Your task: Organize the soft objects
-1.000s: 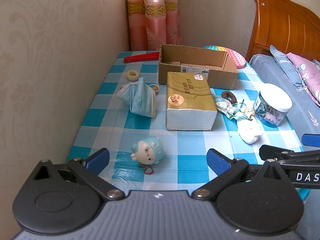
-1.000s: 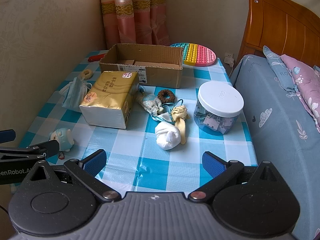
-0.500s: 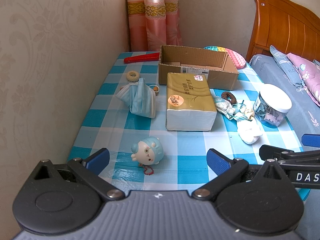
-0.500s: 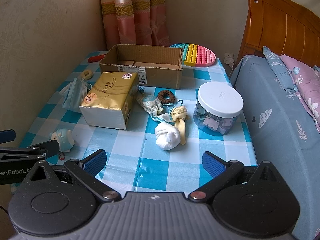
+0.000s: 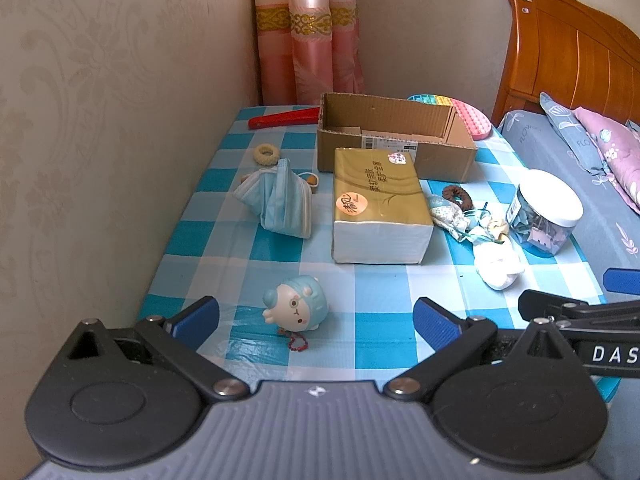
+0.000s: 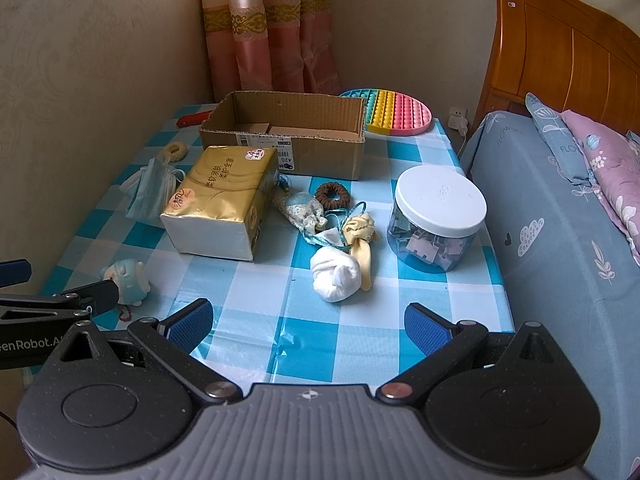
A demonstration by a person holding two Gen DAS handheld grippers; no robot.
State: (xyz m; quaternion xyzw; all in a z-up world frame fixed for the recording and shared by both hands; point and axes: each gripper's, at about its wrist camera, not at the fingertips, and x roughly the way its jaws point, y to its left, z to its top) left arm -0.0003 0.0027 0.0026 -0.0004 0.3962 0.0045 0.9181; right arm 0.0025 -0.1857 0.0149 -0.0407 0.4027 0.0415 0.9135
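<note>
Nothing has moved; both grippers hover with fingers apart, empty. Left gripper (image 5: 316,316) is nearest the toy (image 5: 296,310), at twelve o'clock; right gripper (image 6: 308,322) faces the sock (image 6: 335,274).

The red tool (image 5: 283,117) runs behind the box (image 5: 394,148), its far end hidden, and the pop-it mat (image 5: 468,114) is half covered by the same box in the left view. The jar (image 6: 438,222) holds small clips too blurred to count. The right gripper (image 5: 576,294) is cut off by the frame edge there.
</note>
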